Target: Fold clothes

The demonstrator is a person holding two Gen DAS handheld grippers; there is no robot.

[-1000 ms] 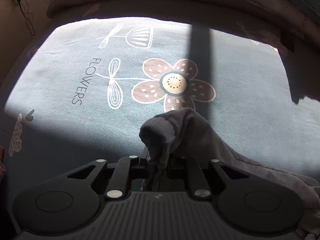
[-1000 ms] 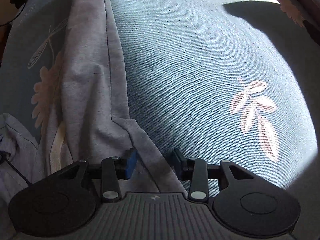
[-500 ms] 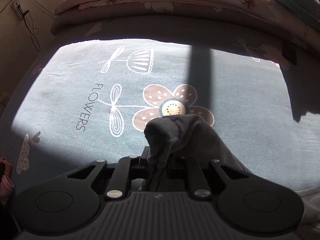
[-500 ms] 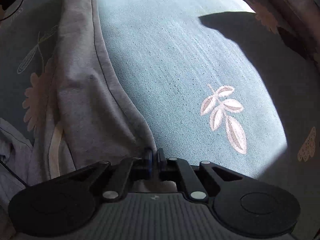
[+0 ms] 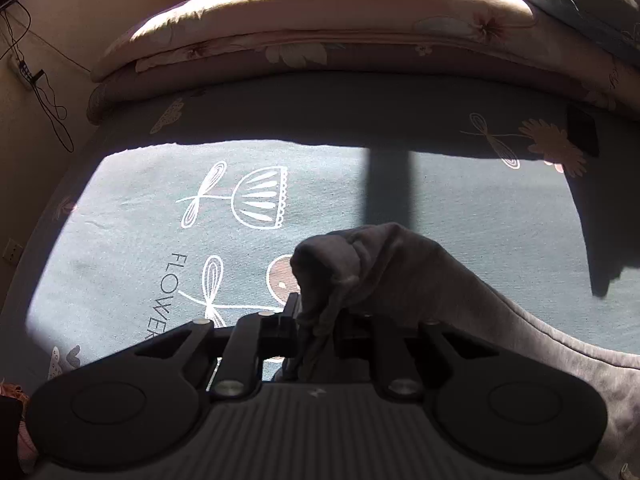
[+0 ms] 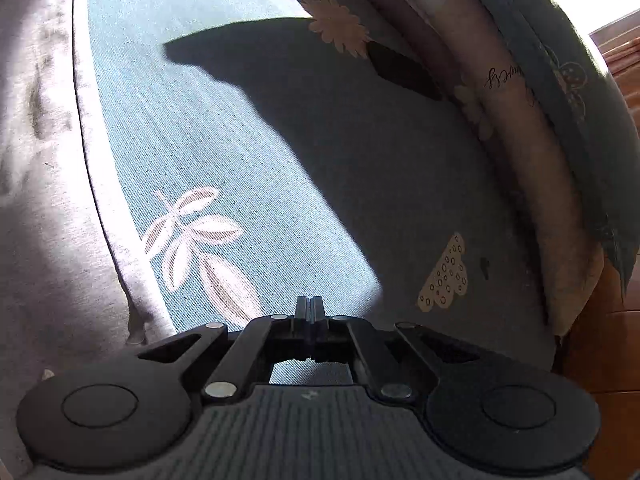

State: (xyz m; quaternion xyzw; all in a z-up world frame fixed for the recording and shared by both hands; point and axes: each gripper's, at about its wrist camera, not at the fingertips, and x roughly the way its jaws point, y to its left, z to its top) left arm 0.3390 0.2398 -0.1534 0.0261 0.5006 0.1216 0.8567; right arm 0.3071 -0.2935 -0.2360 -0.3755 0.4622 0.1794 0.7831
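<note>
A grey garment [image 5: 400, 272] is bunched up in my left gripper [image 5: 316, 314], which is shut on a thick fold of it. The rest of the cloth trails off to the lower right over the blue-grey flowered bed sheet [image 5: 480, 216]. In the right wrist view the same garment [image 6: 48, 200] lies flat along the left edge, its hem in sunlight. My right gripper [image 6: 309, 309] is shut with its fingers pressed together and no cloth between them. It hangs over the bare sheet [image 6: 240, 140], to the right of the garment's hem.
Folded floral quilts [image 5: 320, 20] are stacked along the far end of the bed, and in the right wrist view quilts and a pillow [image 6: 520, 140] line the right side. A small dark flat object [image 6: 404, 68] lies near them. Beyond the bed's edge is wooden floor [image 6: 600, 340].
My left gripper carried the bunched garment up the bed toward the quilts. My right gripper closed at the garment's hem, then swung right and now stands off the cloth.
</note>
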